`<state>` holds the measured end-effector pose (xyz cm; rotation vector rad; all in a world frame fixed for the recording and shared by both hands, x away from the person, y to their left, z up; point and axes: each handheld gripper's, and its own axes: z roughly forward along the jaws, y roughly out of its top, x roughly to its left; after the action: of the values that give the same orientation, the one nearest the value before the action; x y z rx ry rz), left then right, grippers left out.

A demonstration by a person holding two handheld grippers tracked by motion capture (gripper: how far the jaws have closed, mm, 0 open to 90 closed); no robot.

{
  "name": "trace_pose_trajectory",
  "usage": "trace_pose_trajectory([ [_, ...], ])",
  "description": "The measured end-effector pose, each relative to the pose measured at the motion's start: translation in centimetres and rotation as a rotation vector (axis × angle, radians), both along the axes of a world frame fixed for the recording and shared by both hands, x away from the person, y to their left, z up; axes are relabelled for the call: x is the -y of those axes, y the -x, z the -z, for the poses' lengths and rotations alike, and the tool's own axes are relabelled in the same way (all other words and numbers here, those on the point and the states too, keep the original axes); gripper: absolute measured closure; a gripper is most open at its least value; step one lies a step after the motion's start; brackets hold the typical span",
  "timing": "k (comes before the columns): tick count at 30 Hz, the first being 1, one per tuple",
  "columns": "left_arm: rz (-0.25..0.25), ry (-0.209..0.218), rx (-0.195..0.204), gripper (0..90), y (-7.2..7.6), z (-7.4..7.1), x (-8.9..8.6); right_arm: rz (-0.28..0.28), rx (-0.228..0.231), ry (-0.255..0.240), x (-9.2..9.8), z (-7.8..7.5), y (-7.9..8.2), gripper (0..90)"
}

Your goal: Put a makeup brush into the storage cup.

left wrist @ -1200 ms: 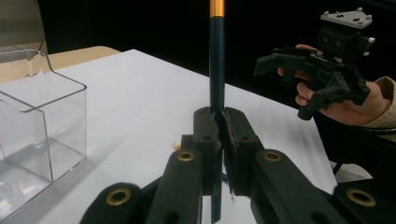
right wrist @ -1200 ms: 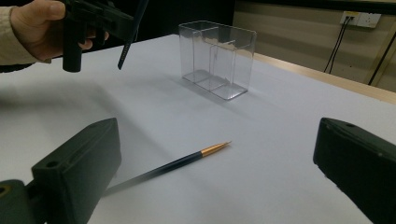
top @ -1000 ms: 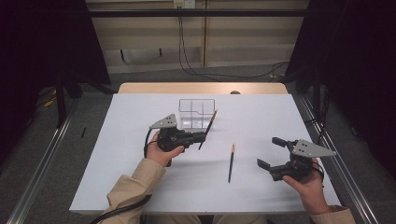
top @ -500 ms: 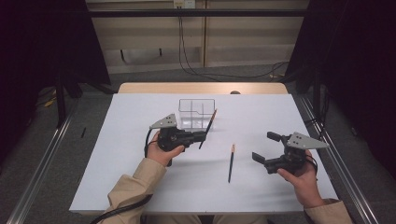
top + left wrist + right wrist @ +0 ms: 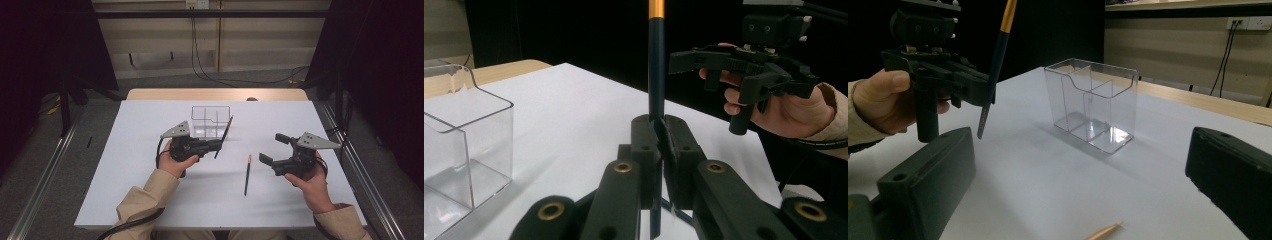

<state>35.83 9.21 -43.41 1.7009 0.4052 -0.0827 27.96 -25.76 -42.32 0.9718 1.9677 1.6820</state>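
Note:
My left gripper [image 5: 218, 145] is shut on a dark pencil [image 5: 223, 136] with an orange band, which stands tilted just in front of a clear divided box [image 5: 210, 120]. In the left gripper view the jaws [image 5: 661, 130] clamp the pencil [image 5: 655, 75] low on its shaft, with the box [image 5: 459, 130] at left. A second dark pencil [image 5: 247, 173] lies on the white table between the hands. My right gripper [image 5: 272, 149] hovers open just right of that pencil, nothing between its jaws. Its own view looks past the open gripper [image 5: 1078, 145] at the box [image 5: 1093, 100] and a pencil tip [image 5: 1103, 231].
The white tabletop [image 5: 150, 190] ends in a wooden strip [image 5: 215, 94] at the far side. Metal rails [image 5: 360, 170] run along both sides. The left hand's gripper [image 5: 933, 70] shows in the right gripper view, and the right hand's gripper [image 5: 744, 70] in the left gripper view.
The right gripper has moved left and slightly away from the person, closer to the pencil on the table. The left gripper and its pencil have stayed in place.

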Motion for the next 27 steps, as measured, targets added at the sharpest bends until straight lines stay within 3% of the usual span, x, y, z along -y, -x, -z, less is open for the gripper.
trace_pose_trajectory([
  [10,0.001,-0.008,0.003,84.6,0.0,0.3,0.3,-0.023,-0.026,-0.031,-1.7,0.0,-1.2,2.1],
  [16,0.012,-0.023,0.002,84.7,0.1,0.5,0.8,-0.031,-0.044,-0.059,-2.2,-0.1,-1.8,9.4],
  [19,0.018,-0.031,0.005,84.7,0.1,0.6,1.0,-0.061,-0.052,-0.066,-2.6,-0.2,-2.0,19.2],
  [22,0.017,-0.034,0.005,84.7,0.2,0.7,1.1,-0.064,-0.066,-0.054,-3.0,-0.2,-2.2,19.6],
  [27,0.022,-0.035,0.007,84.7,0.2,0.8,1.3,-0.083,-0.052,-0.060,-3.9,-0.4,-2.4,24.2],
])
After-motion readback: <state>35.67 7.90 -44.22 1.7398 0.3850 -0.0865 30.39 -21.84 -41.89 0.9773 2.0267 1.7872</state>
